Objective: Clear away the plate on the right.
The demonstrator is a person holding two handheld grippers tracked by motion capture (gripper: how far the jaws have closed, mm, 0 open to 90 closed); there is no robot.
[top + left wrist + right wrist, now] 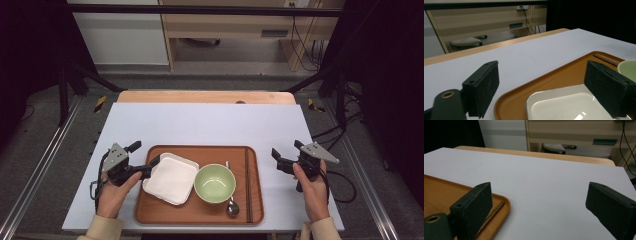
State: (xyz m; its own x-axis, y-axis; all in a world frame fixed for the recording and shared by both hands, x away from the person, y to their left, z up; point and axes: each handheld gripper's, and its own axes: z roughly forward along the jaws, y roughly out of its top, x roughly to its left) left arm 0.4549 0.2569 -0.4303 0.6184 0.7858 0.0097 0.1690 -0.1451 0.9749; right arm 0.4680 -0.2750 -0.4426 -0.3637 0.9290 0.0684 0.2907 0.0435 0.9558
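The left gripper (145,159), jaws spread, straddles the left rim of the white plate (171,178) on the tray (200,212), while the right gripper (286,156), also spread, hangs well apart.

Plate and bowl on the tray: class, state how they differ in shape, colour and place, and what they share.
The plate is square with rounded corners; the bowl is round. The plate is white and shallow; the bowl is pale green and deeper. The plate lies at the left of the tray, by the left claw; the bowl sits mid-tray, beside a spoon. Both stand upright and look empty.
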